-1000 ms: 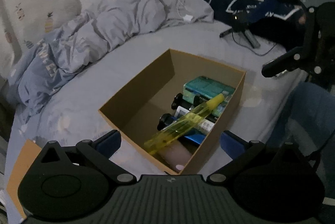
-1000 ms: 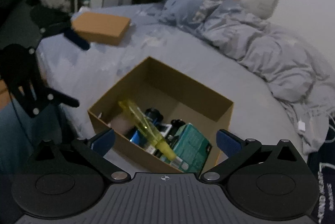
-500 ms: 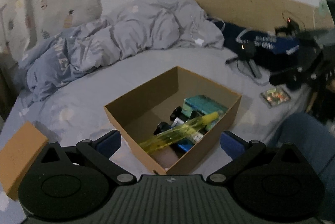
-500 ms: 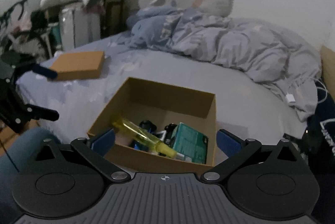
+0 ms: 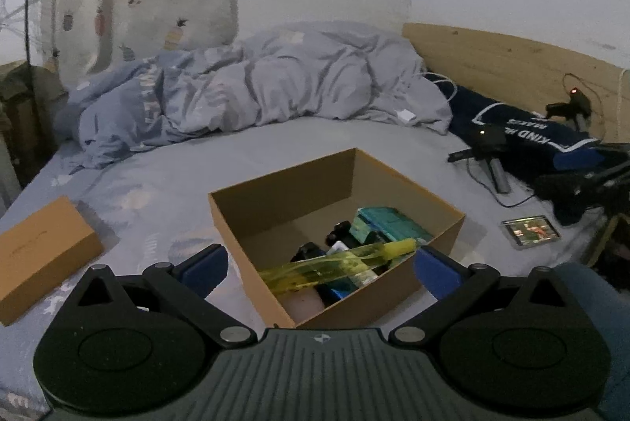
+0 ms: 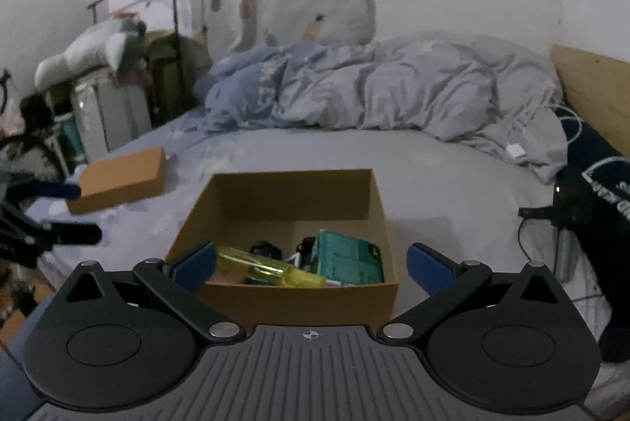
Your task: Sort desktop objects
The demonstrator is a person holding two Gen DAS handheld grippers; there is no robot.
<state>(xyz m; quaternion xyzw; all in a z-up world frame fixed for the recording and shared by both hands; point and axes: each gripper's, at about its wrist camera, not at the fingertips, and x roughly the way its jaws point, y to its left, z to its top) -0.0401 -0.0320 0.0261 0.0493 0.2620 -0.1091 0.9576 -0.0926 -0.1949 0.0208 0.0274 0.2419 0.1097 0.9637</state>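
An open cardboard box stands on the bed and also shows in the right wrist view. Inside lie a yellow translucent tube, a teal packet and some black items. The tube and the teal packet show in the right wrist view too. My left gripper is open and empty, in front of the box. My right gripper is open and empty at the box's near wall. The left gripper's fingers show at the left edge of the right wrist view.
A closed cardboard box lies on the bed to the left. A crumpled grey duvet fills the back. A phone, a small tripod and dark clothing lie to the right. A wooden headboard stands behind.
Both grippers have pulled back and tilted up, so the box sits lower and farther in both views and more wall and curtain show. Both stay open and empty.
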